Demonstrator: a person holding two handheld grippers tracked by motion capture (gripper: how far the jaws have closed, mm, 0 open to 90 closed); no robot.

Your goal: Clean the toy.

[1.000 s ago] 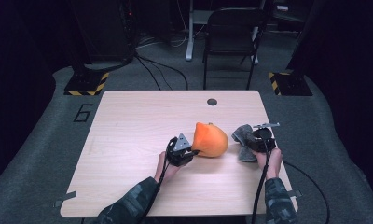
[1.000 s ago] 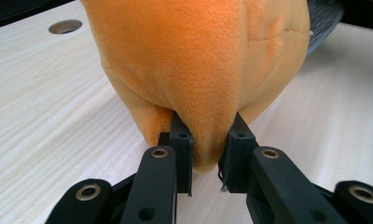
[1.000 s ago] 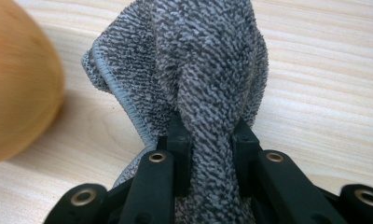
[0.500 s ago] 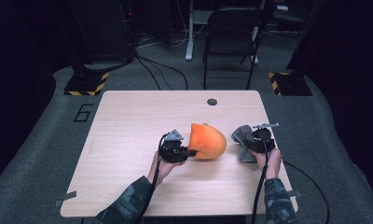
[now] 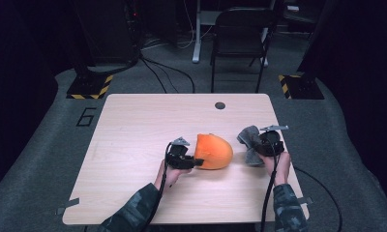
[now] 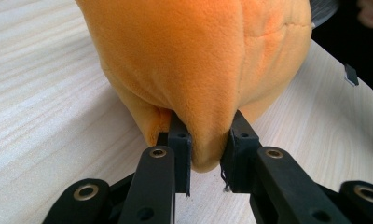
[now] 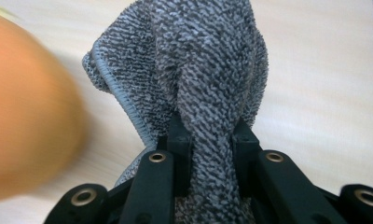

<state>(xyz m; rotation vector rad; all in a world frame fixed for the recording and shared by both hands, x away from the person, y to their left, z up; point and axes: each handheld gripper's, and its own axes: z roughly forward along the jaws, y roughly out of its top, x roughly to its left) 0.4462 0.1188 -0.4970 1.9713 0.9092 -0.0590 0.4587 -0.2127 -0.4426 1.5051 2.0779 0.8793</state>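
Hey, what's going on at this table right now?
A person at a wooden table works a gripper in each hand. The left gripper pinches a fold of an orange plush thing resting on the tabletop. The right gripper is clamped on a bunched grey cloth, held just beside the plush.

Wooden table point(image 5: 133, 145), black chair point(image 5: 240, 29) behind, floor cables point(image 5: 167, 77), hazard-striped blocks point(image 5: 90, 87)

Orange plush point(image 5: 214, 151), speckled grey cloth point(image 5: 250, 141) — pale wood-grain table point(image 5: 133, 130)
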